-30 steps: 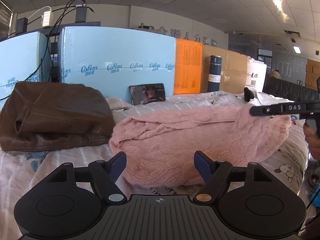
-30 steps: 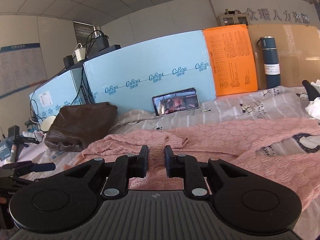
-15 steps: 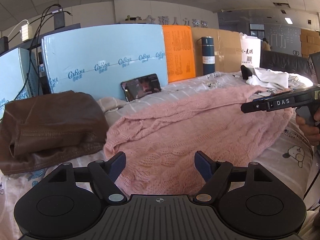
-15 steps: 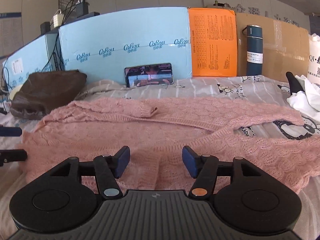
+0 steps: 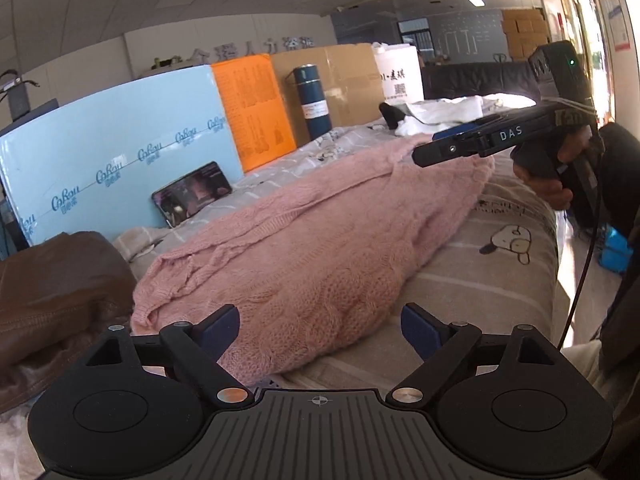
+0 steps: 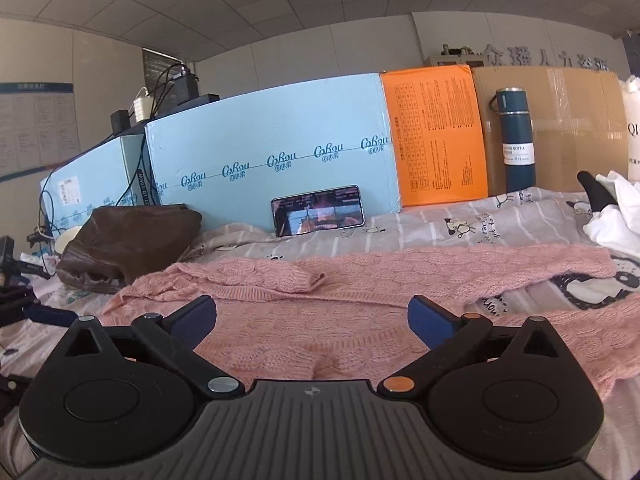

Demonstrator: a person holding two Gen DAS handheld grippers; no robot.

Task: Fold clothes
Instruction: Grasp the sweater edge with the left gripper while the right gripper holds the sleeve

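- Over the near edge of the bed, the left gripper [image 5: 320,326] hangs with its blue-padded fingers spread wide, nothing between them.
- Just ahead of it lies the pink cable-knit sweater [image 5: 320,248], stretched across the striped cartoon-print bedsheet [image 5: 500,264].
- The right gripper [image 6: 312,316] is splayed too, empty, poised above the sweater's hem; from the left wrist view it shows side-on over the sweater's far end [image 5: 472,144].
- One sleeve [image 6: 256,276] lies folded across the body.
- Left of the knit sits a brown leather jacket [image 6: 124,240].
- Behind, a phone [image 6: 318,210] leans on the light blue boxes [image 6: 268,152]; a dark teal flask [image 6: 516,140] stands by the cardboard.
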